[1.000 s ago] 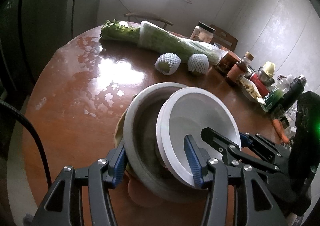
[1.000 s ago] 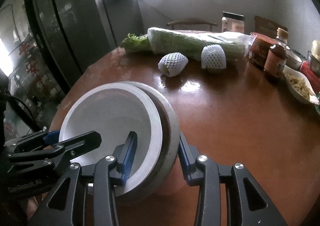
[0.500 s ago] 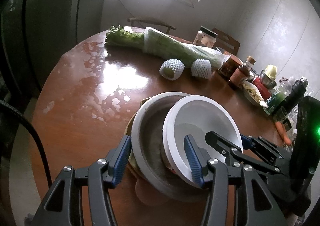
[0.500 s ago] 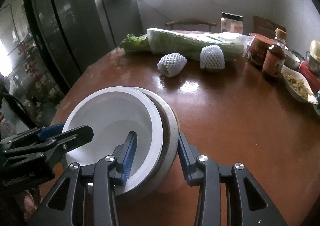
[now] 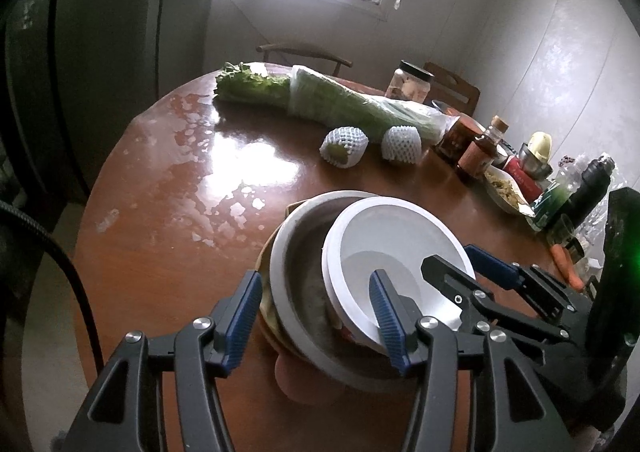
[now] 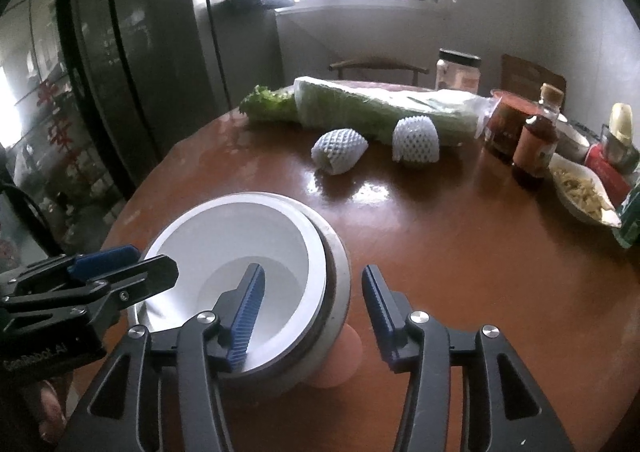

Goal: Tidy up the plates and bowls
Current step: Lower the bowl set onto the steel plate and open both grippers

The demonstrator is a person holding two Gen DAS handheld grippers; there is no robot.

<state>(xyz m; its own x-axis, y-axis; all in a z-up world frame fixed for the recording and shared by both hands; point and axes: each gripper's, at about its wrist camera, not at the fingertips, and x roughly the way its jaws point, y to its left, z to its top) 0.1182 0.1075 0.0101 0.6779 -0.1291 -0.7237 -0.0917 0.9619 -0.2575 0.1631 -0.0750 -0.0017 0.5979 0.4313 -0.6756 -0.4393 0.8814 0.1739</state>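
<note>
bowls: we see white bowl nested in grey bowl, 5 o'clock on table
left gripper: jaws straddle both rims
veg: 12 o'clock

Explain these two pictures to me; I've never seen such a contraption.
No robot here: a person holds a two-finger clamp in each hand, each carrying a camera that looks along its fingers. One picture is from the left gripper, the other from the right gripper. On the round table a white bowl sits nested in a grey bowl. Both grippers straddle the rims; the right one's jaws are opening. Whether the left one grips is unclear. Behind lie greens, netted fruits and bottles.
</note>
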